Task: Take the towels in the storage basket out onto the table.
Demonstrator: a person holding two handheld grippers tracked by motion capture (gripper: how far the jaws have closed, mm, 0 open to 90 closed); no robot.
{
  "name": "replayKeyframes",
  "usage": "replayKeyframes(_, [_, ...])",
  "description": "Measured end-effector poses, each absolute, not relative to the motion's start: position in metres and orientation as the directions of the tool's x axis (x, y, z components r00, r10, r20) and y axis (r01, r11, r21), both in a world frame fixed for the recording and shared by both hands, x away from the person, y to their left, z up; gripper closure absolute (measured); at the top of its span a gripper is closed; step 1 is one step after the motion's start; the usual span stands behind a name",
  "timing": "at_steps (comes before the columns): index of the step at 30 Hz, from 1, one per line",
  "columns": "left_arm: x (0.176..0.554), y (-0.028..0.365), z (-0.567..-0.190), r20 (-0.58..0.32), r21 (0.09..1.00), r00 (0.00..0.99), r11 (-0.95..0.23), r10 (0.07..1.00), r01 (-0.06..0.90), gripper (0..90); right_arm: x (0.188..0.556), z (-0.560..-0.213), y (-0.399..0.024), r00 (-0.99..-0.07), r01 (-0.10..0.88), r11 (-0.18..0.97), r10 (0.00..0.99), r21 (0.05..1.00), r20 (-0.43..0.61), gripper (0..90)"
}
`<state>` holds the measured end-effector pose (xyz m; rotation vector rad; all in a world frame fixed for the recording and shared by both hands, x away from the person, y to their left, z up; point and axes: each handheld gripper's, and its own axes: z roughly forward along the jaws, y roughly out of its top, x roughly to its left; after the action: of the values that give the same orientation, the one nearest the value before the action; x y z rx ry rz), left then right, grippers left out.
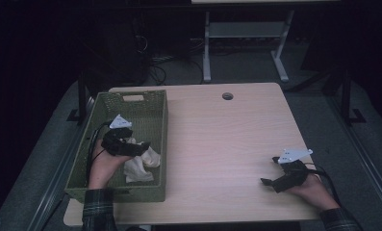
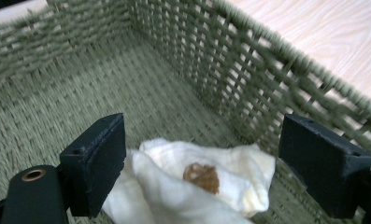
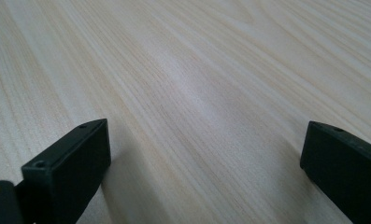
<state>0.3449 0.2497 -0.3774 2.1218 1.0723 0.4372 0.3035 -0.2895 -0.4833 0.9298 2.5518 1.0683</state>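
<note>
A crumpled white cloth (image 1: 140, 163) with a brown stain (image 2: 201, 177) lies inside the green woven basket (image 1: 156, 103) at the table's left. My left gripper (image 1: 141, 147) hovers inside the basket just above the cloth. In the left gripper view its jaws stand wide apart with the cloth (image 2: 197, 179) lying loose between and below them, so the left gripper (image 2: 206, 168) is open. My right gripper (image 1: 267, 182) rests low over bare table at the front right. In the right gripper view the right gripper (image 3: 202, 163) is open with only wood grain between its jaws.
The light wooden table (image 1: 227, 139) has a round cable hole (image 1: 227, 96) near its far edge. A white desk frame (image 1: 244, 33) stands on the dark floor beyond. The basket's wall (image 2: 248, 79) rises close to my left gripper.
</note>
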Motion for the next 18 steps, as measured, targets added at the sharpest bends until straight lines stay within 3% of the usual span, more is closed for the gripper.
replayKeyframes(9, [0.346, 0.250, -0.393, -0.032, 0.658, 0.600, -0.434, 0.800, 0.615, 14.7, 0.304, -0.483, -0.290, -0.775, 0.469, 0.535, 0.631, 0.703, 0.037, 1.5])
replayKeyframes(18, [0.350, 0.244, -0.413, -0.056, 0.536, 0.613, -0.494, 0.788, 0.685, 14.6, 0.303, -0.483, -0.289, -0.776, 0.467, 0.535, 0.630, 0.704, 0.036, 1.5])
